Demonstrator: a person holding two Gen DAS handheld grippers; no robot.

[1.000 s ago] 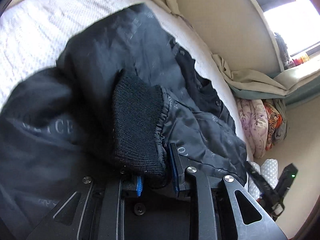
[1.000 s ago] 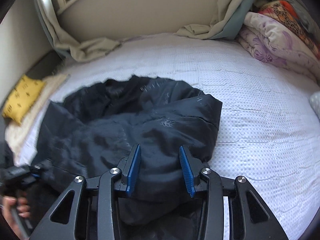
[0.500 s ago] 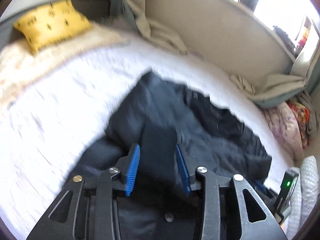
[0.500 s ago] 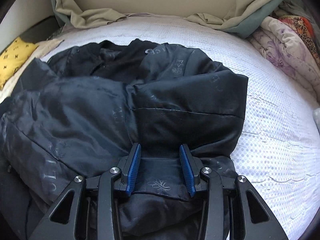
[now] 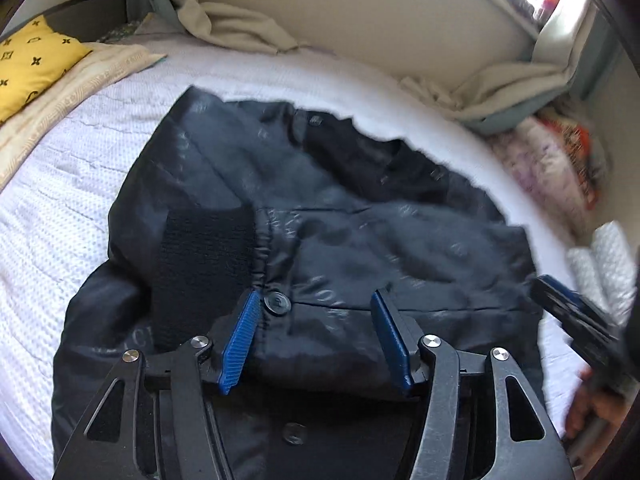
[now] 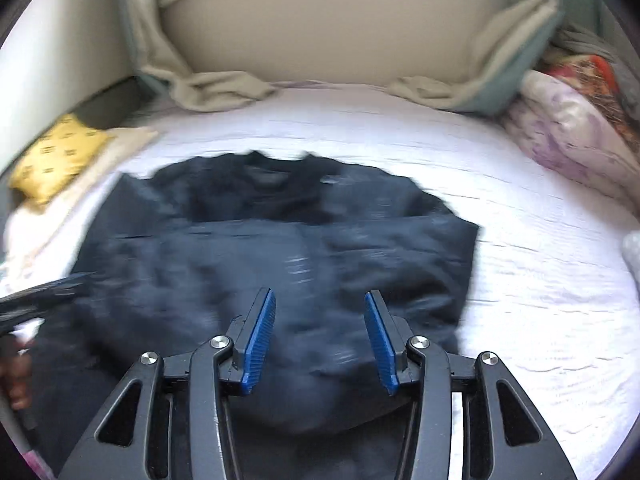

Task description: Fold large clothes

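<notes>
The jacket lay spread on the bed, ahead of and under both grippers. The left gripper hung over the jacket's near part with its jaws opening and nothing pinched between the blue pads; cloth showed in the gap below them, and a snap button sat just by the left pad. A knit cuff lay ahead and to that gripper's left, folded across the body. The right gripper likewise hung over the jacket, jaws opening, pads clear of the cloth as far as the blur allowed.

Bare sheet stretched to the right of the right gripper up to a quilt, and beyond the collar to the wall. To the left gripper's left, open sheet ran to a yellow pillow. The jacket's right edge ended short of the bed's side.
</notes>
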